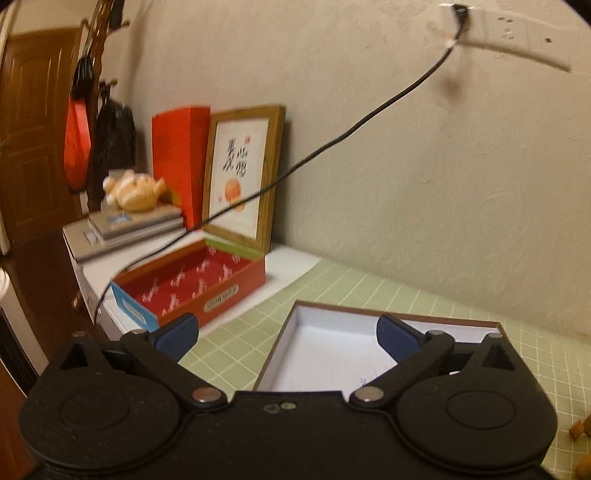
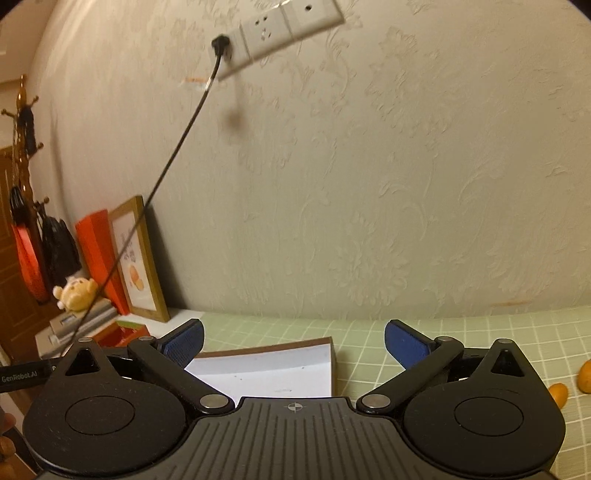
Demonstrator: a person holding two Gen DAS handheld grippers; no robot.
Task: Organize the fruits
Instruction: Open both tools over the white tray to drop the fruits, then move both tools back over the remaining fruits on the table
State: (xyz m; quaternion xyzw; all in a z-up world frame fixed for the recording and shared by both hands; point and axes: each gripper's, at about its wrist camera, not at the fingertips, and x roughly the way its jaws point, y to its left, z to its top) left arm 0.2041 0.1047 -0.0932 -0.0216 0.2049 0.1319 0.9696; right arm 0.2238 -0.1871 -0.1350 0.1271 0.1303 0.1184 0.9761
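Left claw [image 1: 286, 341]: matte black body, two round discs, crossed black link arms on silver rivets, dark blue pads [image 1: 177, 334], triangular cut-outs at the outer corners

Right claw [image 2: 293, 341]: same build, a ribbed grey-black centre plate with a small crosshair mark, textured blue pads [image 2: 184, 341]

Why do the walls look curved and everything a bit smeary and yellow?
Left wrist view: the wide lens bends the wall and socket strip into a curve; the picture frame and teddy are smeared, the light warm and dim. Right wrist view: same bulge, the cable casts a soft shadow on the wall, and the oranges sit cut off at the edge.
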